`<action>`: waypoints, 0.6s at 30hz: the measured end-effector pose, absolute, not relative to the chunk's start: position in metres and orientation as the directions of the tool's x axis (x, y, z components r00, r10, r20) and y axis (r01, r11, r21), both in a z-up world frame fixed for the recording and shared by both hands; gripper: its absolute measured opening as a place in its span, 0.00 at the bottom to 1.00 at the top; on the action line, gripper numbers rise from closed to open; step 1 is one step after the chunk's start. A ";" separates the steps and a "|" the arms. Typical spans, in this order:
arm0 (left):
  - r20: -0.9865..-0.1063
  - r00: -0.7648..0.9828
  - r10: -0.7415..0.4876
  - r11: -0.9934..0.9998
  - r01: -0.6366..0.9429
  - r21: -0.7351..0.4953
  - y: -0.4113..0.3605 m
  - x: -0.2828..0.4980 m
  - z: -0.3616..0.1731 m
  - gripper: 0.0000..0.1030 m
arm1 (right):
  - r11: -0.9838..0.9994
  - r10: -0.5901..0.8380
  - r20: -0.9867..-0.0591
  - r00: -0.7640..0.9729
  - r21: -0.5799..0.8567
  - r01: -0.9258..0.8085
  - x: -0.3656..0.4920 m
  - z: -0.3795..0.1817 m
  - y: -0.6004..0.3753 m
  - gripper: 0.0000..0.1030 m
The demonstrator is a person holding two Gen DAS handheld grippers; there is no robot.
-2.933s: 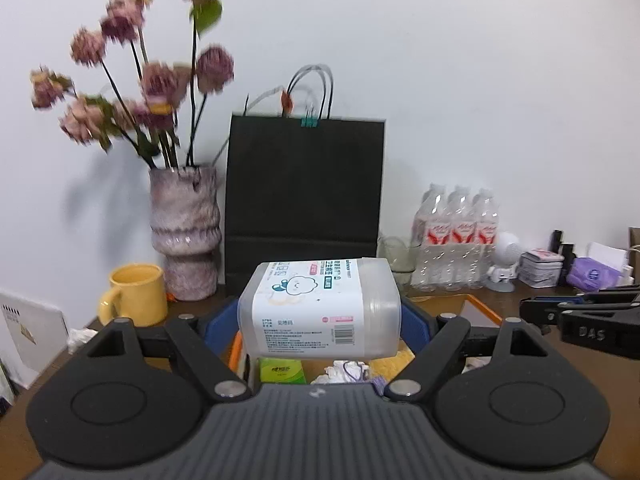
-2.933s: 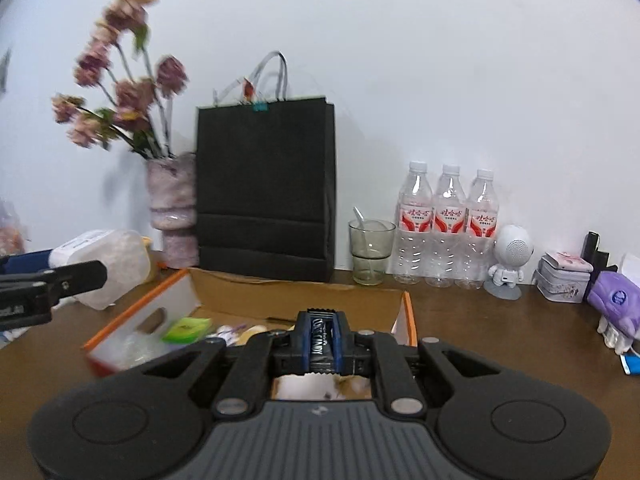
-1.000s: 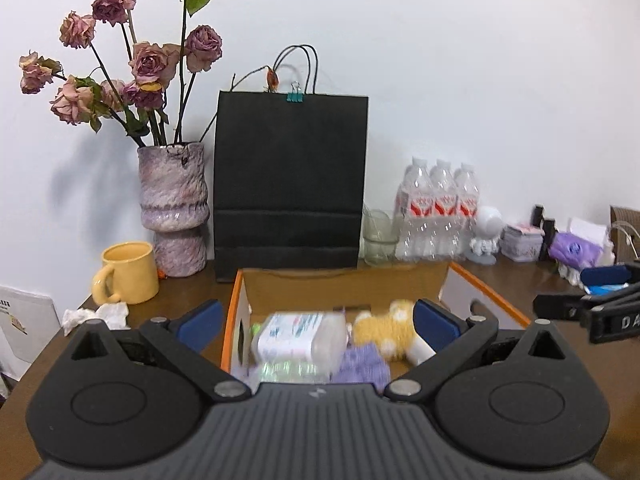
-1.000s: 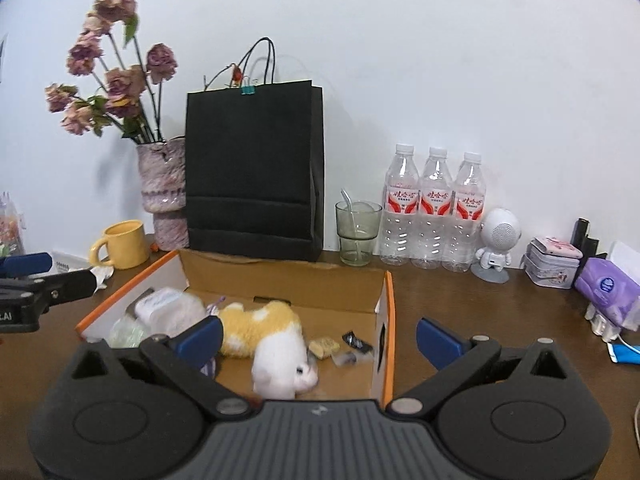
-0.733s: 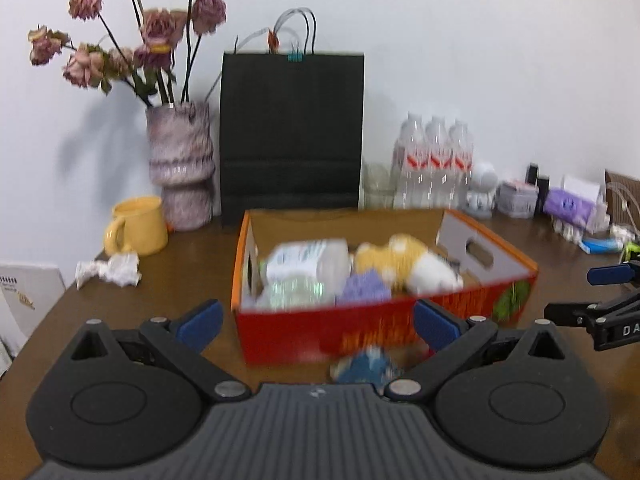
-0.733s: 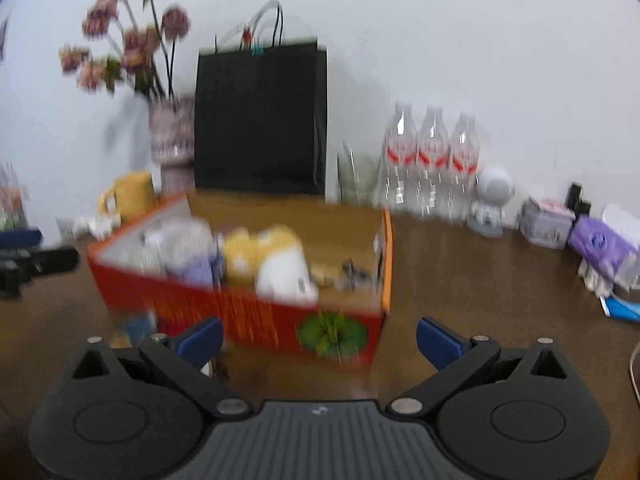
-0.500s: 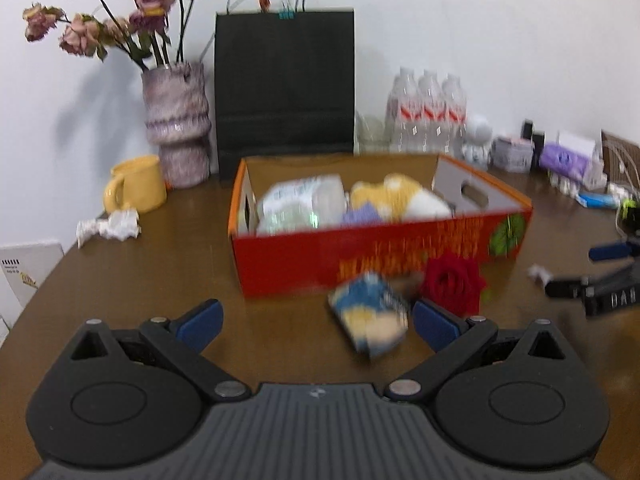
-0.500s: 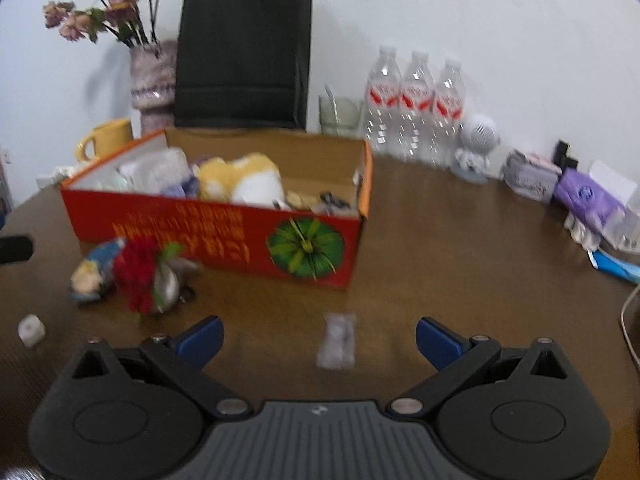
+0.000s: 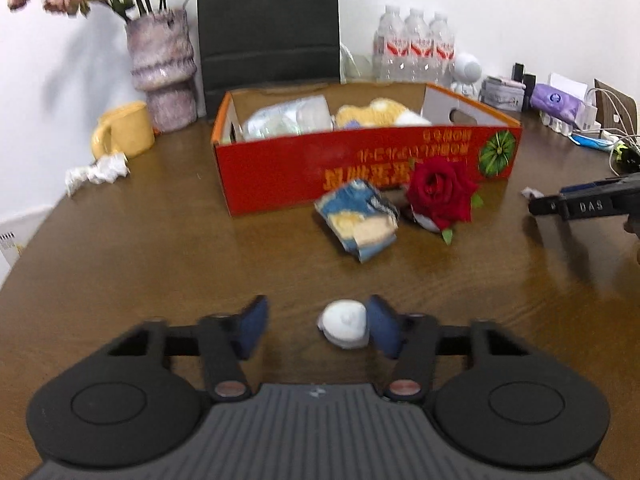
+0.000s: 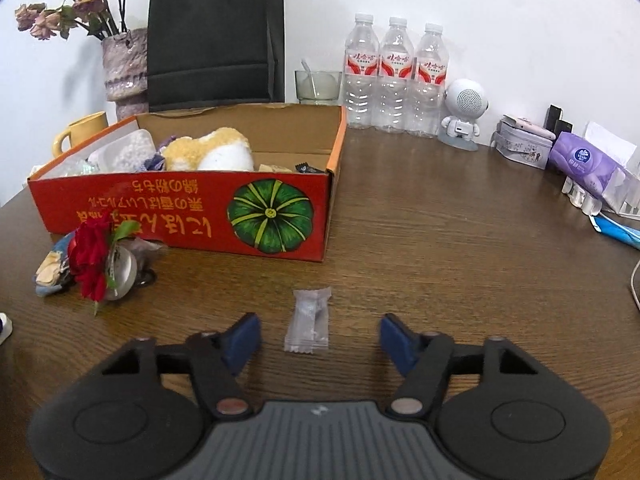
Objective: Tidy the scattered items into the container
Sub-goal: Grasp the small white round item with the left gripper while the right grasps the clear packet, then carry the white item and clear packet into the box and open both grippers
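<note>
Your left gripper [image 9: 316, 326] has just been closing around a small white lump [image 9: 344, 323] on the tabletop [image 9: 160, 240]; one pad touches it, the other stands clear, so nothing is clamped. Your right gripper [image 10: 320, 338] has also been narrowing, its pads apart on either side of a clear packet [image 10: 309, 321]. The red box [image 10: 180, 208] sits beyond, with a rose [image 9: 440, 190] and a blue-and-yellow pouch [image 9: 358, 220] just before it.
</note>
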State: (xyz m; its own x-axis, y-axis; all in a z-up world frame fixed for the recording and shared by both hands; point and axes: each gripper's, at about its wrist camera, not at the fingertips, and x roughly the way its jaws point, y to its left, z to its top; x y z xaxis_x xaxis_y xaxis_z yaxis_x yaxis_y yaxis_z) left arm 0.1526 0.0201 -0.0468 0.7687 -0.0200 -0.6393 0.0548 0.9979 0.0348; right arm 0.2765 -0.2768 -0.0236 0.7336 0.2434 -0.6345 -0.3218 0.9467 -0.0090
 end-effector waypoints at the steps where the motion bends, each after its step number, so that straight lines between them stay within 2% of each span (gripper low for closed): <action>1: -0.646 0.763 -0.022 0.998 0.057 0.033 0.020 0.153 -0.049 0.42 | 0.948 0.245 -0.633 0.734 -0.005 -0.320 0.277 -0.024 -0.277 0.60; 3: -0.640 0.768 -0.025 0.997 0.063 0.037 0.018 0.152 -0.049 0.34 | 0.950 0.246 -0.630 0.737 0.005 -0.314 0.279 -0.025 -0.277 0.54; 4: -0.640 0.768 -0.029 0.997 0.064 0.033 0.018 0.152 -0.049 0.27 | 0.950 0.248 -0.628 0.738 0.009 -0.312 0.280 -0.025 -0.278 0.52; 7: -0.636 0.772 -0.015 0.999 0.045 0.031 0.021 0.156 -0.050 0.26 | 0.951 0.254 -0.621 0.741 0.020 -0.309 0.281 -0.026 -0.279 0.44; 8: -0.635 0.772 -0.008 0.999 0.036 0.031 0.022 0.159 -0.049 0.26 | 0.951 0.256 -0.619 0.742 0.021 -0.310 0.281 -0.026 -0.279 0.39; 10: -0.634 0.773 0.004 0.999 0.017 0.028 0.025 0.163 -0.050 0.26 | 0.949 0.261 -0.615 0.744 0.022 -0.314 0.280 -0.026 -0.278 0.21; 18: -0.626 0.779 0.024 1.000 -0.010 0.026 0.032 0.173 -0.050 0.25 | 0.947 0.271 -0.604 0.750 0.025 -0.321 0.277 -0.026 -0.278 0.19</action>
State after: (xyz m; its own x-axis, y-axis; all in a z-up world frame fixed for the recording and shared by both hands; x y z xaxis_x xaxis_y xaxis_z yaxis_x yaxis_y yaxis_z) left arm 0.1730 0.0321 -0.0497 0.7793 0.0242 -0.6262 -0.0102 0.9996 0.0260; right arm 0.2768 -0.2775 -0.0260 0.7498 0.2708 -0.6037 -0.3214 0.9466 0.0254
